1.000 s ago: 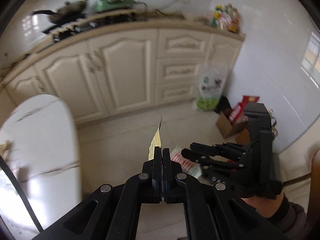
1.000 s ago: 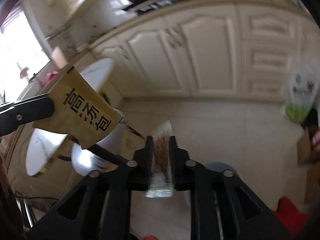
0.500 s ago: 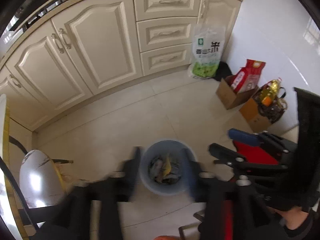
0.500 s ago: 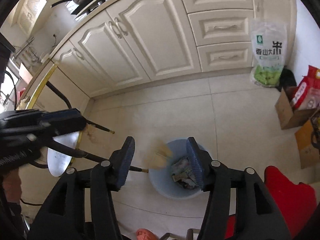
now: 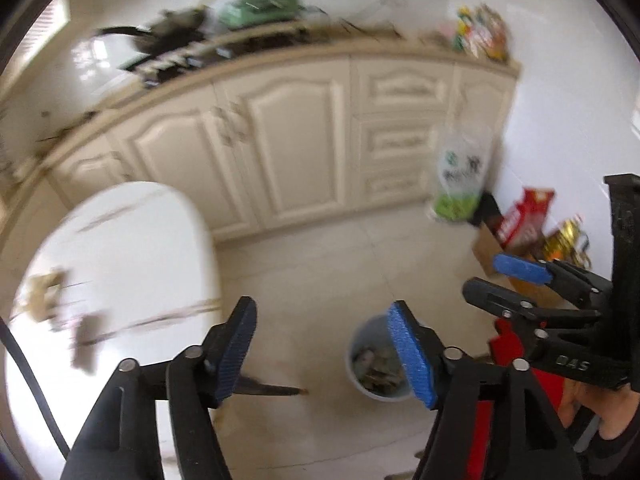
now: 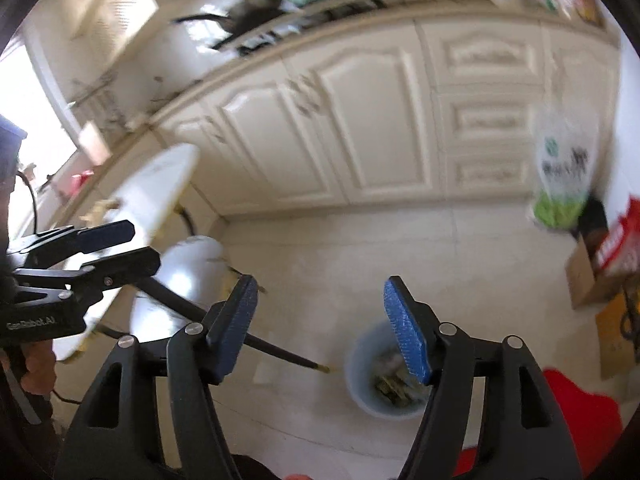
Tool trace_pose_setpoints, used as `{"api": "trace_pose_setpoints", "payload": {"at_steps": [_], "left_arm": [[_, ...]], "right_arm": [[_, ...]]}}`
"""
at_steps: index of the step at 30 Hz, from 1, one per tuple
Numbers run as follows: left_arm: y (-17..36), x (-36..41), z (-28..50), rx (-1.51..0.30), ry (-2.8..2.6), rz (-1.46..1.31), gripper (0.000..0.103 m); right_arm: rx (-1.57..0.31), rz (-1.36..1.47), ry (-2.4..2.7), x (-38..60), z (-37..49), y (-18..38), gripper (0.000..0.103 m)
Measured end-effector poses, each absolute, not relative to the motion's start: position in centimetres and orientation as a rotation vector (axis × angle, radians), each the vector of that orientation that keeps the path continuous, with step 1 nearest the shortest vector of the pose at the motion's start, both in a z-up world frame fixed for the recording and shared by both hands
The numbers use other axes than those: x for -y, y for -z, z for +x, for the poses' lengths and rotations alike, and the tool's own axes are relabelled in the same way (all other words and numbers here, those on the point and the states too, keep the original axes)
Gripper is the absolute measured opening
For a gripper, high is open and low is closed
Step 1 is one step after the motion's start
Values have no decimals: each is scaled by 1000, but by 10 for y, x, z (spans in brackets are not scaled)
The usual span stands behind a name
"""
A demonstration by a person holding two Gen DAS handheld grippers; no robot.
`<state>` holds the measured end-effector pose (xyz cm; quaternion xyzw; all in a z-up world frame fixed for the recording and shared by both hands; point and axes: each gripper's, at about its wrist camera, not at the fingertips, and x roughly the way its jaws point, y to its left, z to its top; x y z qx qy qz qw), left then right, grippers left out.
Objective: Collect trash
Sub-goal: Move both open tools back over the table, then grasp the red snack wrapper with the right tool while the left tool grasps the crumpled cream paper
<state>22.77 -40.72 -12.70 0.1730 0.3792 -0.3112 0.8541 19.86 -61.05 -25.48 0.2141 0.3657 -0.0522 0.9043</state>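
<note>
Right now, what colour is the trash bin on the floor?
Pale blue-grey. The trash bin shows best in the right wrist view, with wrappers inside.

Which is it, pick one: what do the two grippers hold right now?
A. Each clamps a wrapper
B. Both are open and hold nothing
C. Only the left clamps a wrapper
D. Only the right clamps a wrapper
B: the left gripper and the right gripper both show blue pads spread wide with nothing between them, while the trash bin on the floor holds wrappers.
</note>
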Motion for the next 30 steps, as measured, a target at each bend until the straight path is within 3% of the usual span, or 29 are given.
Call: {"api": "trace_pose_setpoints", "payload": {"at_steps": [7, 10, 22, 28, 30], "left_arm": [[74, 267, 196, -705, 464, 291, 81], [62, 219, 185, -705, 389, 261, 82], [47, 91, 186, -754, 198, 218, 82], [54, 83, 231, -795, 205, 222, 82], [59, 81, 256, -813, 220, 226, 82]], "right_arm": [[-710, 323, -73, 495, 254, 190, 75], [-734, 272, -143, 441, 289, 179, 77], [-977, 187, -227, 304, 440, 237, 76], [-1052, 167, -173, 291, 474, 270, 65], [-1056, 157, -177, 290, 476, 274, 48]]}}
